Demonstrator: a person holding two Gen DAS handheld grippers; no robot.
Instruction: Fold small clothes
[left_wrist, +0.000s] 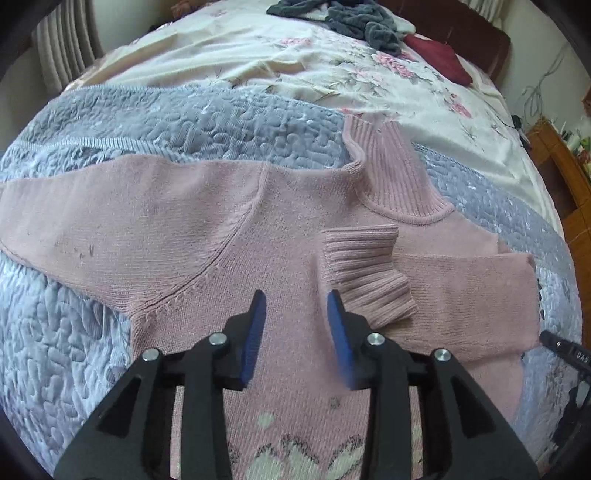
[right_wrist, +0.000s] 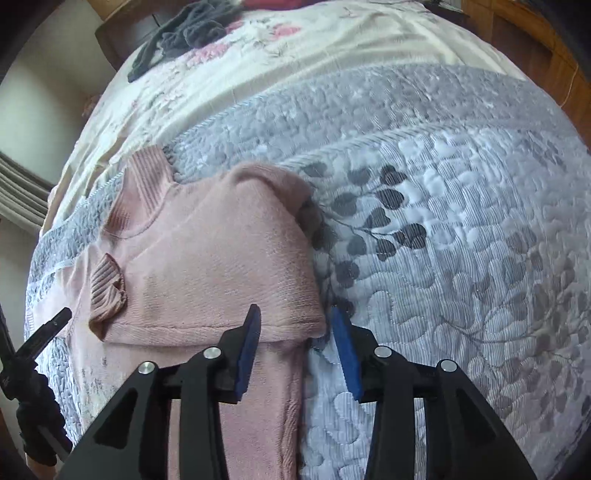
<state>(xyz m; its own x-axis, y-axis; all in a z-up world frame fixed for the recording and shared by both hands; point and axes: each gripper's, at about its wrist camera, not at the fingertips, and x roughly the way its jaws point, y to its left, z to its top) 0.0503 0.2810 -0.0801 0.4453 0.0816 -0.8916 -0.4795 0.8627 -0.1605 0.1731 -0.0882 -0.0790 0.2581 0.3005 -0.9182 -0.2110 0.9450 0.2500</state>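
A pink sweater (left_wrist: 207, 229) lies flat on a grey quilt (left_wrist: 66, 332) spread over a bed. Its ribbed collar (left_wrist: 391, 173) points up toward a floral sheet (left_wrist: 369, 70) beyond the quilt. One sleeve (left_wrist: 92, 206) stretches straight out to the left. The other sleeve (left_wrist: 461, 291) is folded across the chest, so its ribbed cuff (left_wrist: 365, 273) rests on the body of the sweater below the collar. A white pattern is knitted into the lower front.

The left gripper (left_wrist: 297, 299) hovers over the middle of the sweater, just beside the cuff. Its blue-padded fingers (left_wrist: 255, 332) are spread apart and hold nothing.

In the right wrist view, the right gripper (right_wrist: 295, 314) sits at the lower edge of the folded sleeve (right_wrist: 221, 266), near the sweater's side. Its fingers (right_wrist: 345, 350) are also parted, with fabric edge between them but not clamped.

At the far end of the bed lie dark grey clothes (left_wrist: 354, 18) and a dark red cloth (left_wrist: 439, 55). A wooden cabinet (left_wrist: 557, 166) stands to the right of the bed.
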